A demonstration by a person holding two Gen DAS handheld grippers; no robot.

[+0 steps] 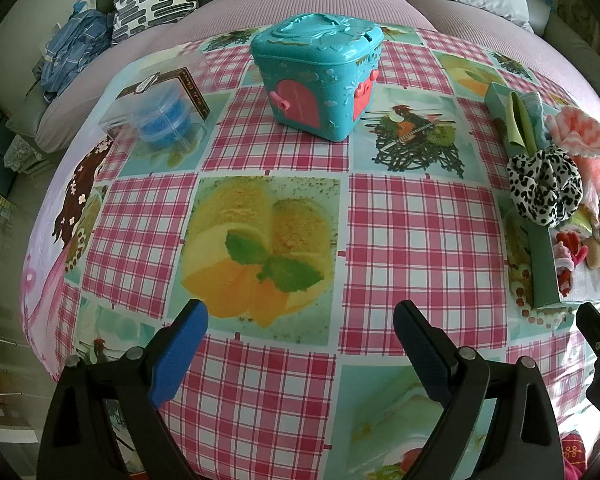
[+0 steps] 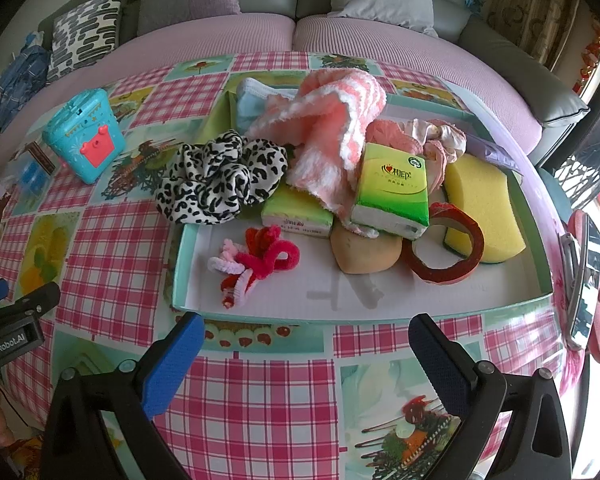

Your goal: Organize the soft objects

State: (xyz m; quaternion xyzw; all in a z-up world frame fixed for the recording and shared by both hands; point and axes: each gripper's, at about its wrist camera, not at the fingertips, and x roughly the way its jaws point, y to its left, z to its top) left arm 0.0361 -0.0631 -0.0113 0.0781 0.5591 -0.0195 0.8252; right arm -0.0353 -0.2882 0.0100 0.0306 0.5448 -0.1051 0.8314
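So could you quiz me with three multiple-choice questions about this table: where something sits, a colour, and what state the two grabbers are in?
1. Where does the leopard-print scrunchie lie?
A. draped over the shallow tray's left wall
B. on the sofa
C. inside the teal toy box

2. What colour is the sponge?
A. blue
B. yellow
C. white

3. How are the left gripper and right gripper?
A. both shut
B. one holds a tissue pack
C. both open and empty

Answers: 1 A, it overhangs the tray edge; 2 B, yellow with a dark underside; 3 C, fingers spread, nothing between.
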